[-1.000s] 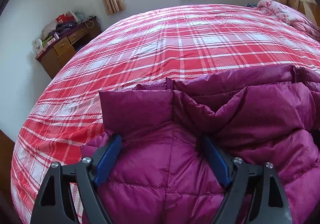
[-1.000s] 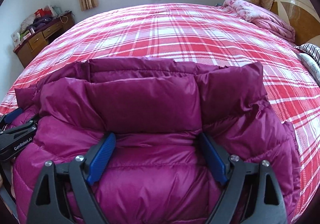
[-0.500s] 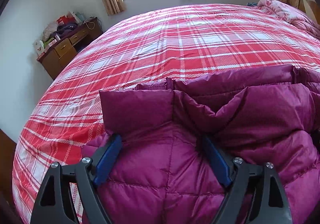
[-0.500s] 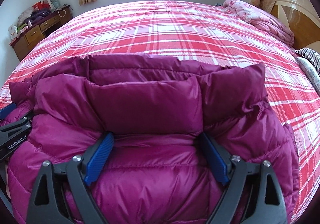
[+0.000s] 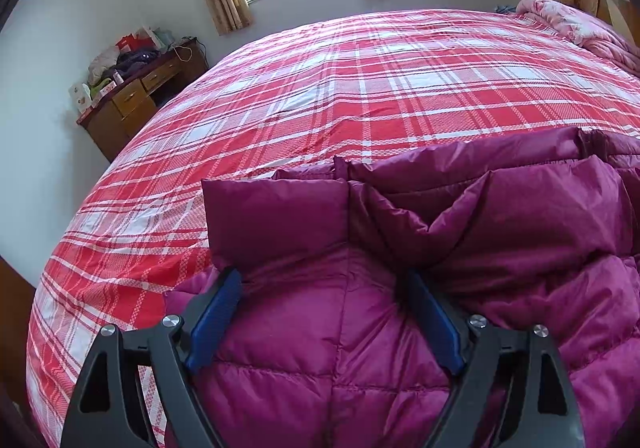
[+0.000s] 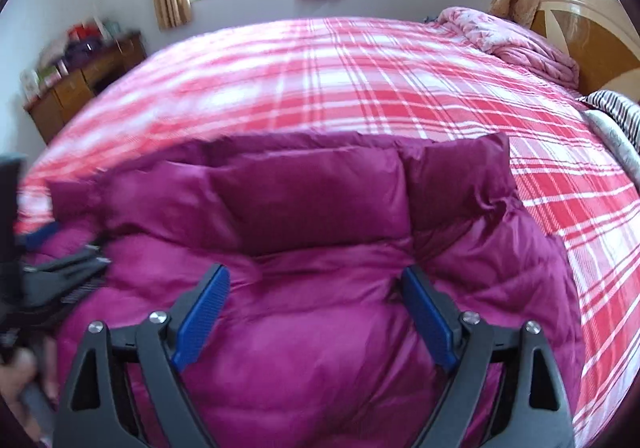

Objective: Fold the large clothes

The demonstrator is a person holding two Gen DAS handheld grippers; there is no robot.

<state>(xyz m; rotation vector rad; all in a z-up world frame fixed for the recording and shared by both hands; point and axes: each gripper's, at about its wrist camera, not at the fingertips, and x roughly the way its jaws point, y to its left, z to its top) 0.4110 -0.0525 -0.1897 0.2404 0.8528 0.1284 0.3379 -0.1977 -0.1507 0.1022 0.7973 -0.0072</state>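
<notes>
A magenta down jacket [image 5: 400, 288] is being spread on the plaid bed [image 5: 360, 88]; both tongs, left [image 5: 324, 316] and right [image 6: 316, 308], are being held wide open above it.

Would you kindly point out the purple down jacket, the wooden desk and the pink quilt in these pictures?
purple down jacket [image 5: 320, 348]: left wrist view, quilted panel between the fingers.
wooden desk [image 5: 132, 98]: left wrist view, drawer front.
pink quilt [image 6: 520, 44]: right wrist view, bunched folds by the headboard.
</notes>
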